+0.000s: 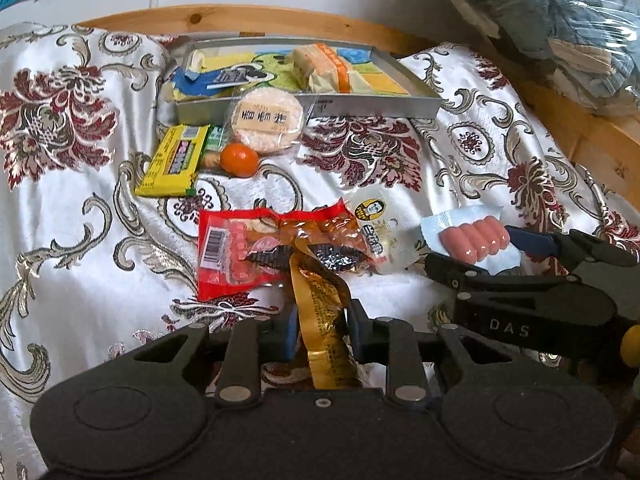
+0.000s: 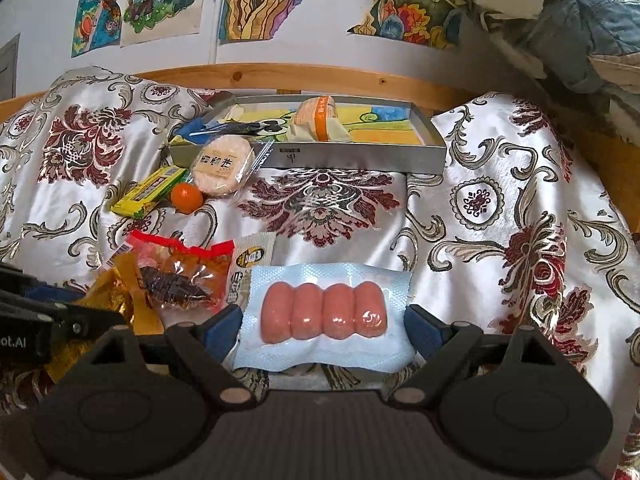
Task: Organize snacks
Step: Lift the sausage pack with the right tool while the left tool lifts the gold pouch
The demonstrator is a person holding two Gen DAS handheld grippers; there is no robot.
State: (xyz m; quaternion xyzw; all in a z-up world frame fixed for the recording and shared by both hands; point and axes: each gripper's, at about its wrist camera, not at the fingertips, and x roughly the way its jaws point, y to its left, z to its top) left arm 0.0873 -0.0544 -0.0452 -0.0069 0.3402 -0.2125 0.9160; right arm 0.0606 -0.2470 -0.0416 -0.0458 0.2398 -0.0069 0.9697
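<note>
My left gripper is shut on a long gold snack packet that runs forward onto a red-and-clear packet. My right gripper is shut on a light blue pack of pink sausages, gripping it across its width, just right of the left gripper. A white packet with a face logo lies between the two. Farther back lie a round rice cracker, a mandarin and a yellow packet. Behind them is a grey metal tray holding an orange-striped packet and a blue packet.
Everything rests on a rumpled white cloth with dark red flowers. A wooden rail runs behind the tray, under a wall of drawings. A clear bag of clothes is piled at the far right.
</note>
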